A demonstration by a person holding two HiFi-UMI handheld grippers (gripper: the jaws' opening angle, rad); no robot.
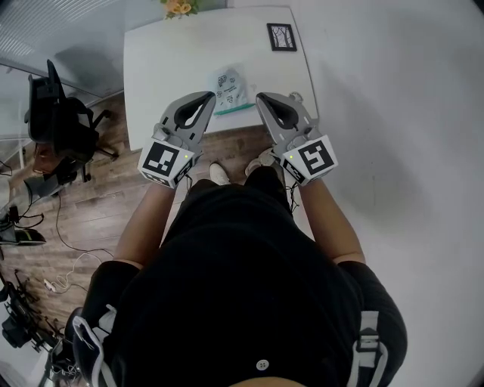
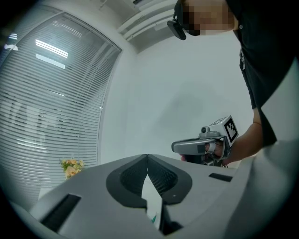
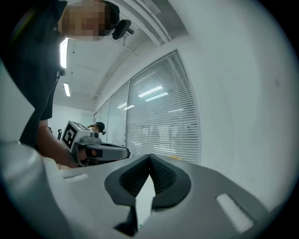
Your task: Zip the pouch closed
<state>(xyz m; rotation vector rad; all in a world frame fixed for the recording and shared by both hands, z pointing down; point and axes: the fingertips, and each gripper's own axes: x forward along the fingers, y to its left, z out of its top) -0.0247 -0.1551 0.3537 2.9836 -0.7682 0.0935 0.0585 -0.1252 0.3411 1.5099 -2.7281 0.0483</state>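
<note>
A small white printed pouch [image 1: 229,88] with a teal zipper strip along its near edge lies flat near the front edge of the white table [image 1: 166,60]. My left gripper [image 1: 209,97] hovers just left of the pouch, shut and holding nothing. My right gripper [image 1: 260,98] hovers just right of it, also shut and holding nothing. In the left gripper view the jaws [image 2: 147,158] meet tip to tip, and the right gripper [image 2: 205,145] shows beyond them. In the right gripper view the closed jaws [image 3: 149,157] point past the left gripper [image 3: 96,150].
A small black-framed picture [image 1: 281,36] stands at the table's far right, and yellow flowers [image 1: 180,7] sit at its far edge. A black office chair [image 1: 64,121] stands on the wooden floor to the left. Window blinds [image 2: 42,107] line the wall.
</note>
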